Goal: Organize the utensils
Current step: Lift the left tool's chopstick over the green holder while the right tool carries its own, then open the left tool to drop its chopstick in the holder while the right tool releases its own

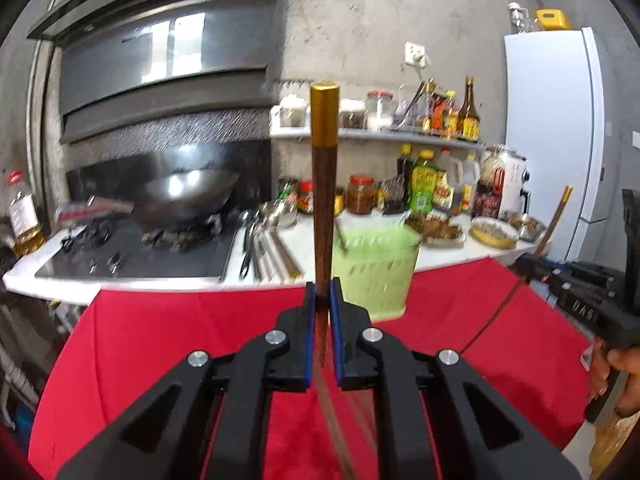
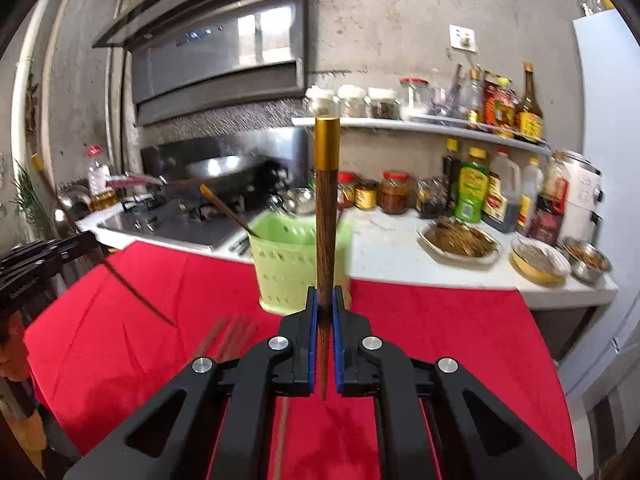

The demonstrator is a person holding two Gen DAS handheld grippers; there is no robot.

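My left gripper [image 1: 324, 292] is shut on a brown wooden chopstick with a gold cap [image 1: 323, 200], which stands upright above a red cloth [image 1: 160, 340]. My right gripper [image 2: 325, 300] is shut on a matching gold-capped chopstick [image 2: 326, 216], also upright. A pale green slotted utensil basket [image 1: 376, 268] [image 2: 288, 260] stands at the far edge of the cloth, just beyond both grippers, with one chopstick [image 2: 228, 210] leaning in it. Several more chopsticks [image 2: 232, 336] lie on the cloth at lower left in the right wrist view. Each wrist view shows the other gripper at its edge.
A white counter [image 2: 384, 248] behind the cloth carries dishes of food [image 2: 460, 240], sauce bottles and jars. A wok [image 1: 184, 188] sits on the stove at left, with metal spoons and tongs [image 1: 256, 240] beside it. A white fridge [image 1: 556, 120] stands at right.
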